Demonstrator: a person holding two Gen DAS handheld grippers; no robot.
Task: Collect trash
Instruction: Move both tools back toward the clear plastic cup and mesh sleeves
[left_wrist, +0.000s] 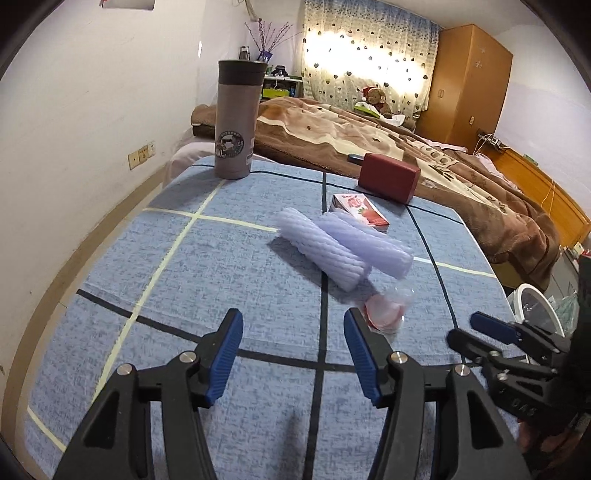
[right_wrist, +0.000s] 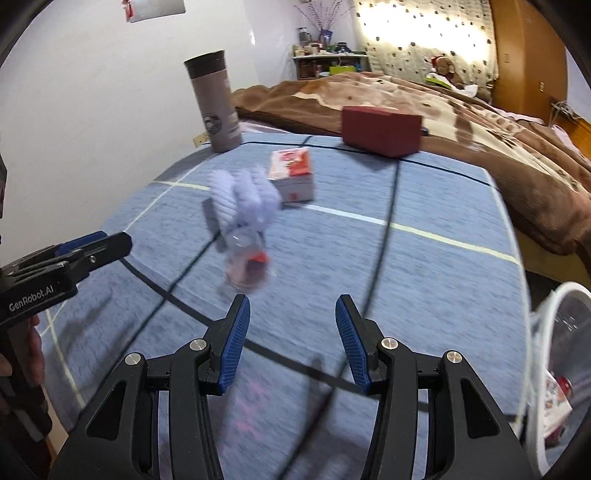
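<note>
Two grippers hover over the blue checked tablecloth (left_wrist: 184, 295), and both of yours are empty.

From the left wrist view, your left gripper (left_wrist: 293, 325) has its blue pads spread with only cloth between them. Just past its right finger lies a crumpled clear plastic wrapper with a red patch (left_wrist: 384, 314). Beyond that, two pale lilac foam net sleeves (left_wrist: 340, 247) lie side by side, touching, and angled across the cloth. Behind them a strawberry-printed carton (left_wrist: 364, 214) lies flat, with a dark red box (left_wrist: 389, 177) further back at the cloth's far edge and a grey flask (left_wrist: 236, 122) standing upright at the far left corner. Your right gripper (left_wrist: 480, 328) comes in at the right edge, and behind it is the white rim of a bin (left_wrist: 543, 306).

From the right wrist view, your right gripper (right_wrist: 291, 317) also stands apart, nothing pinched. The picture is smeared, so the wrapper (right_wrist: 247, 262) ahead of the left finger is hard to read; it seems to touch the foam sleeves (right_wrist: 243, 199), seen end-on here. The carton (right_wrist: 293, 177) sits just behind them, the red box (right_wrist: 380, 125) and flask (right_wrist: 216, 103) further back. Your left gripper (right_wrist: 110, 242) enters from the left. The bin (right_wrist: 543, 332) is at the right, off the table's edge, with some printed packaging inside.
</note>
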